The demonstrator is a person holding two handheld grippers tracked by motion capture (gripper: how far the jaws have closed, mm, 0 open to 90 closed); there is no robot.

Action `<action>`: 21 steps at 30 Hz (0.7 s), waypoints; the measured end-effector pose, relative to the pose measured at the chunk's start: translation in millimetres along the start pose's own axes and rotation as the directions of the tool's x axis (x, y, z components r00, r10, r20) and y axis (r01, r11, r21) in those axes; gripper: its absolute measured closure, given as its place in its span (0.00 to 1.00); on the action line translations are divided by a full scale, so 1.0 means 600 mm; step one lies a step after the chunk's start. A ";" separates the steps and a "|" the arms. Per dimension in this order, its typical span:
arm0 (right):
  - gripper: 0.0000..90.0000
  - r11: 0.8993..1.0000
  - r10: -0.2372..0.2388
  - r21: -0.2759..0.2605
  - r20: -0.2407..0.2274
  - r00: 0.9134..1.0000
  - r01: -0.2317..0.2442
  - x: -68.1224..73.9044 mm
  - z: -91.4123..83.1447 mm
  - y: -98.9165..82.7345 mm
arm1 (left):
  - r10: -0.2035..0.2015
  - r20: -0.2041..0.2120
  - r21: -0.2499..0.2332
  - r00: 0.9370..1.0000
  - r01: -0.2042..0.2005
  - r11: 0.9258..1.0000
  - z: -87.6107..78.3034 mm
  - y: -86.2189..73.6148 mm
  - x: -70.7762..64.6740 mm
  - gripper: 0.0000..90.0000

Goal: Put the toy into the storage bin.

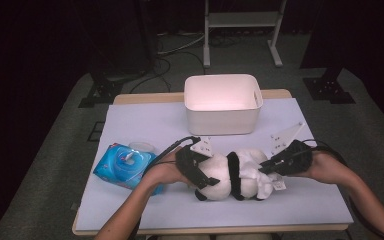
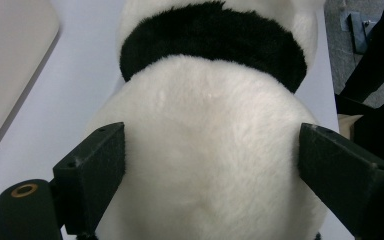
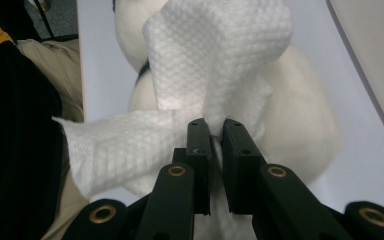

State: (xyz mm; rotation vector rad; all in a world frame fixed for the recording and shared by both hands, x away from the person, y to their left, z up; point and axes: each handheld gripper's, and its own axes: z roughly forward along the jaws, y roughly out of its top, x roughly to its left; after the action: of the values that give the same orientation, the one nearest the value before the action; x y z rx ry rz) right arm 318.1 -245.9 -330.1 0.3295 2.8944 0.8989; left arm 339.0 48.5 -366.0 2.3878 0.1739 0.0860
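A black-and-white plush panda [image 1: 230,176] lies on its side at the front middle of the table. My left gripper [image 1: 206,171] clamps its white body from the left. In the left gripper view the gripper [image 2: 212,134] has its jaws spread wide, and both pads press into the panda's fur [image 2: 205,90] just below the black band. My right gripper [image 1: 266,169] comes in from the right, shut on a crumpled white wipe [image 1: 266,183] that rests against the panda. In the right gripper view the gripper [image 3: 216,125] pinches the wipe [image 3: 215,50] with the panda [image 3: 300,125] behind it.
A white plastic bin [image 1: 221,122] stands empty at the back middle of the table. A blue pack of wipes [image 1: 125,166] lies at the left by my left forearm, with a small pale lid [image 1: 141,146] behind it. A pale sheet [image 1: 145,125] covers the tabletop.
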 end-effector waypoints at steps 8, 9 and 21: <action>0.91 0.999 0.050 -0.012 0.000 0.999 -0.050 -0.004 -0.002 -0.039 | -0.007 0.023 -0.004 1.000 0.007 1.000 0.004 -0.001 0.006 0.15; 0.91 0.999 0.046 -0.012 0.001 0.999 -0.046 -0.004 -0.003 -0.038 | -0.007 0.024 -0.006 1.000 0.007 1.000 0.004 -0.001 0.006 0.15; 0.90 0.999 -0.042 -0.015 -0.014 0.999 0.041 -0.001 0.010 0.033 | -0.011 0.026 -0.018 1.000 0.012 1.000 0.007 -0.002 0.005 0.13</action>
State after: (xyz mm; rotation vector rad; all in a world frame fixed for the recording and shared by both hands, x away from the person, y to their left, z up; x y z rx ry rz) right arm 322.9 -226.6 -323.6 0.2621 2.8943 0.9193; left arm 342.1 46.8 -369.7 2.3683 0.1741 0.0513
